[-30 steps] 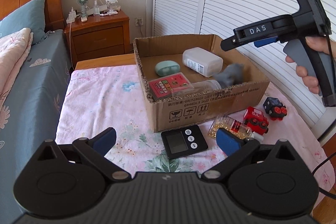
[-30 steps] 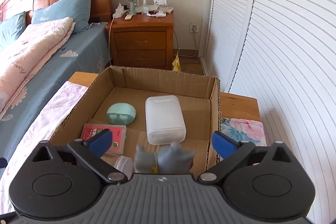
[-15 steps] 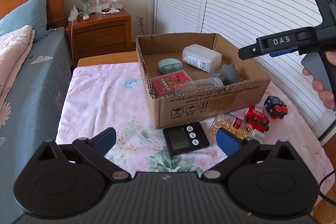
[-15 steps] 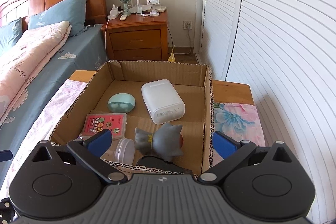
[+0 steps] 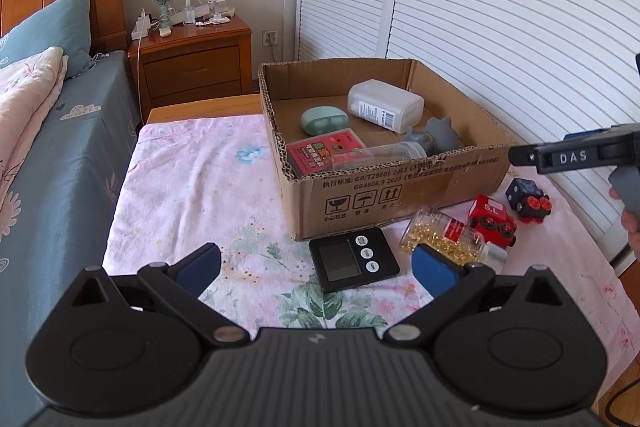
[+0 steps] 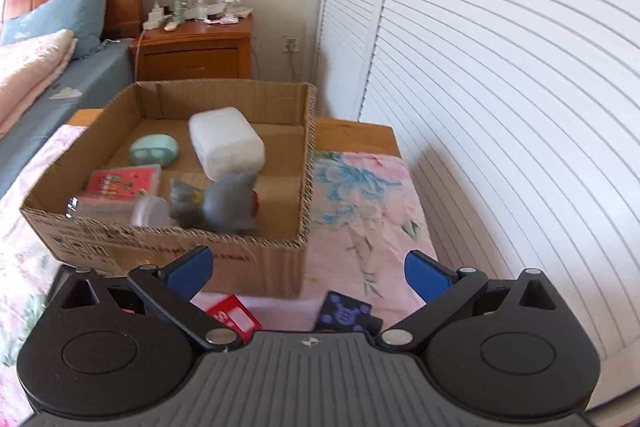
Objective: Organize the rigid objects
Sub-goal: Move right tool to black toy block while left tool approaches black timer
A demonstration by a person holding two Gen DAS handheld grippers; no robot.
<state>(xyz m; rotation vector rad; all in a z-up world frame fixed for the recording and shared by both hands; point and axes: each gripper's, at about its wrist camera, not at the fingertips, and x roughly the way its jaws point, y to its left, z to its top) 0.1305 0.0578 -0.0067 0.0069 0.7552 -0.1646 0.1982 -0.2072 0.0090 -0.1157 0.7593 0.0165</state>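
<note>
Left wrist view
Left gripper [image 5: 316, 269]: fingers are spread wide; nothing is held between the blue pads [image 5: 199, 264].
Cardboard box [image 5: 400, 187]: it is set on the floral cloth [image 5: 192, 179], at 12 o'clock from the left gripper.
Box contents: a white container [image 5: 384, 105], a mint case [image 5: 323, 120], a red card pack [image 5: 326, 151], a clear jar [image 5: 376, 154] and a grey figure [image 5: 436, 137] are seen inside.
Black timer [image 5: 354, 259]: it lies flat just in front of the box, at 1 o'clock from the gripper.
Capsule bottle [image 5: 444, 237]: it lies on its side at 2 o'clock, beside the red toy train [image 5: 492, 219].
Dark toy car [image 5: 528, 199]: it is placed at 3 o'clock of the red train.
Right gripper [image 5: 576, 157]: only a side view is given at the 3 o'clock edge.

Right wrist view
Right gripper [image 6: 308, 269]: fingers are spread wide and empty.
Cardboard box [image 6: 256, 259]: it is seen at 11 o'clock; the grey figure [image 6: 224, 203] is seen near its front wall.
Red toy train [image 6: 234, 315] and dark toy car [image 6: 344, 313]: both are seen low between the fingers, partly hidden by the gripper body.
</note>
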